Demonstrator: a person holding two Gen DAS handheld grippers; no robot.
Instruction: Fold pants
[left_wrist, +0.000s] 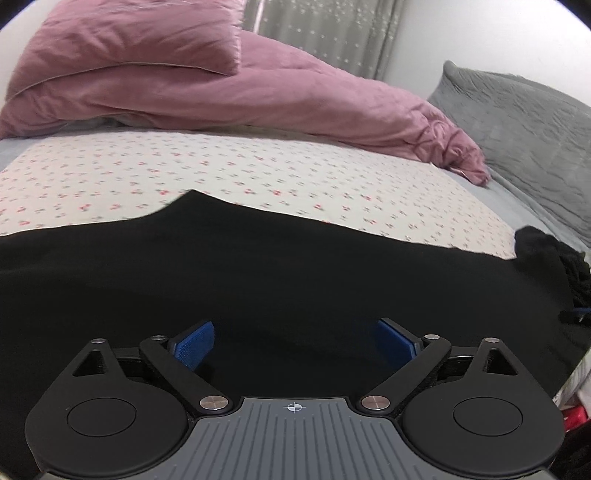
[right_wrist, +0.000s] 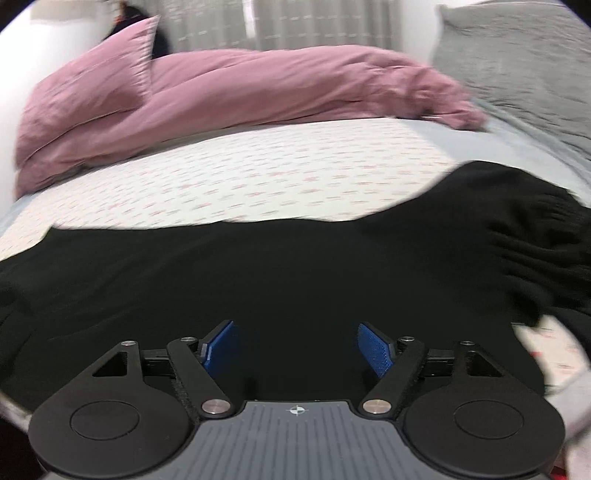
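Black pants (left_wrist: 280, 266) lie spread across the near part of the bed, on a white floral sheet (left_wrist: 229, 173). My left gripper (left_wrist: 294, 343) is open, its blue pads wide apart just above the black cloth, holding nothing. In the right wrist view the pants (right_wrist: 288, 266) stretch from left to right, with a gathered, wrinkled waistband end (right_wrist: 532, 236) at the right. My right gripper (right_wrist: 297, 345) is open too, low over the cloth and empty. The view is blurred.
A pink duvet (left_wrist: 229, 99) and pink pillow (left_wrist: 136, 40) lie piled at the far side of the bed. A grey quilted pillow (left_wrist: 524, 129) stands at the right. Grey curtains (left_wrist: 325, 33) hang behind. The floral sheet (right_wrist: 280, 177) shows between pants and duvet.
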